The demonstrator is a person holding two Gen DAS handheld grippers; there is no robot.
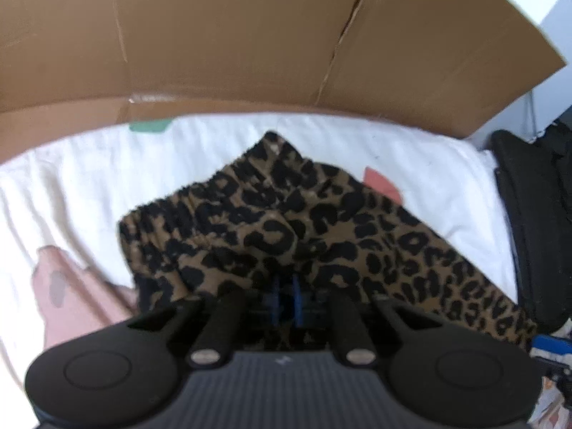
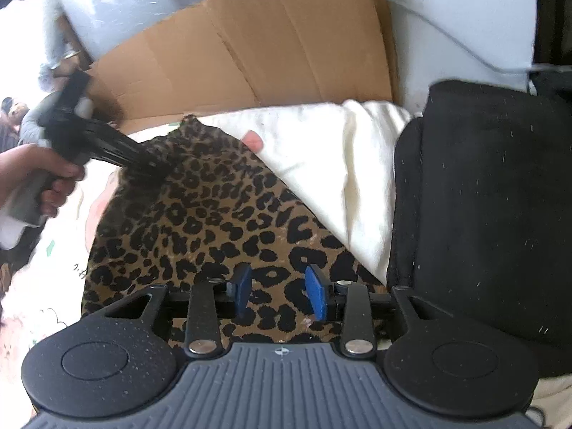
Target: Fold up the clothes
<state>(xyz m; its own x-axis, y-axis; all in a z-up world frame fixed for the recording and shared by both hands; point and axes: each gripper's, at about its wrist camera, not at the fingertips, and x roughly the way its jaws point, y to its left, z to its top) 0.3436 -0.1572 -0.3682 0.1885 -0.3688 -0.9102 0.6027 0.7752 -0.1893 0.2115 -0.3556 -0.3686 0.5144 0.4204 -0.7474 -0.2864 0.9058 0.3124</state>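
One leopard-print garment [image 2: 200, 228] lies on one white sheet [image 2: 321, 164], with one cardboard sheet [image 1: 250, 35] along the far edge, one black bag [image 2: 493, 193] at the right edge, and two hand-held grippers: left hand-held gripper [image 1: 284, 295], right hand-held gripper [image 2: 279, 291].

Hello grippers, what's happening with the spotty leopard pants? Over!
Left gripper shut on leopard pants. Right gripper open above them. Black bag alongside, not blocking.

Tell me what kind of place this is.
Probably a bedroom at home: leopard-print pants lie on a white bedsheet, flattened cardboard leans behind, and a black cushion sits alongside.
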